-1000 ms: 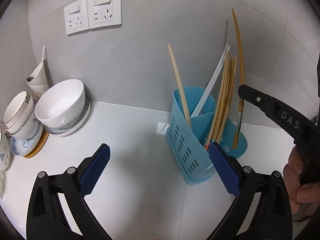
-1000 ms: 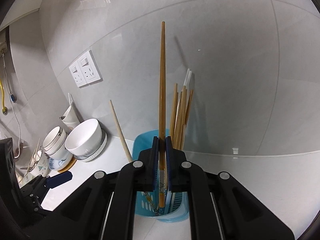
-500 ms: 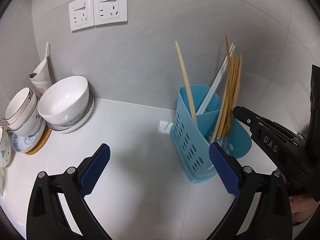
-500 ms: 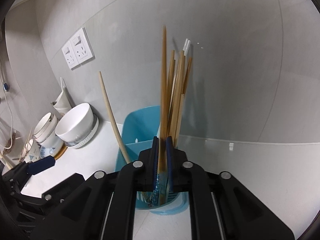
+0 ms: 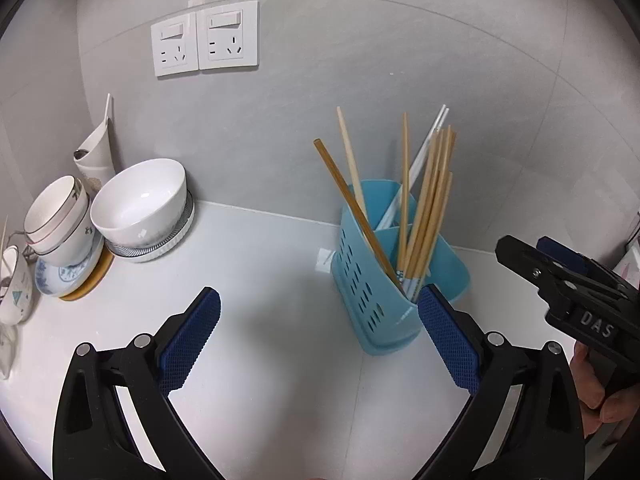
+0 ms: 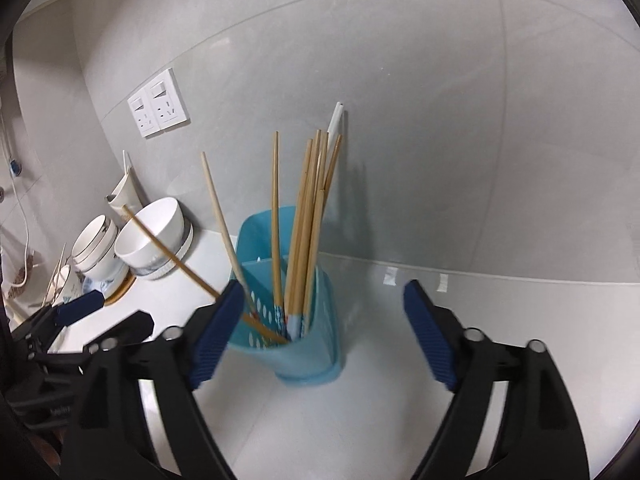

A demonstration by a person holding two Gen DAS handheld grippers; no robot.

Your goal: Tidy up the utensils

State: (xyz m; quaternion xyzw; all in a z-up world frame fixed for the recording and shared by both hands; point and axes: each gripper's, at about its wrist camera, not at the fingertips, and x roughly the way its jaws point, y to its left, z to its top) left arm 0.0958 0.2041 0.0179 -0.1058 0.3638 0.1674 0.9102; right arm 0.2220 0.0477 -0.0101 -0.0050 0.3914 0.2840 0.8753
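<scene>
Blue holder point(image 6: 308, 344) set near the wall on white counter point(image 5: 260, 264), chopsticks point(image 6: 308, 216) stood inside, one slanted over its left rim, right gripper point(image 6: 320, 344) spread wide around holder, nothing held, left gripper point(image 5: 320, 340) spread wide before holder, bare counter left of holder, bowls point(image 5: 136, 204) stacked well left.

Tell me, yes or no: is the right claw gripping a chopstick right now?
No, the right claw is wide open with nothing between its pads, and the chopsticks all stand in the blue holder.

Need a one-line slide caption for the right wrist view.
Open right claw facing the blue chopstick holder, one dark bamboo chopstick leaning out left.
</scene>
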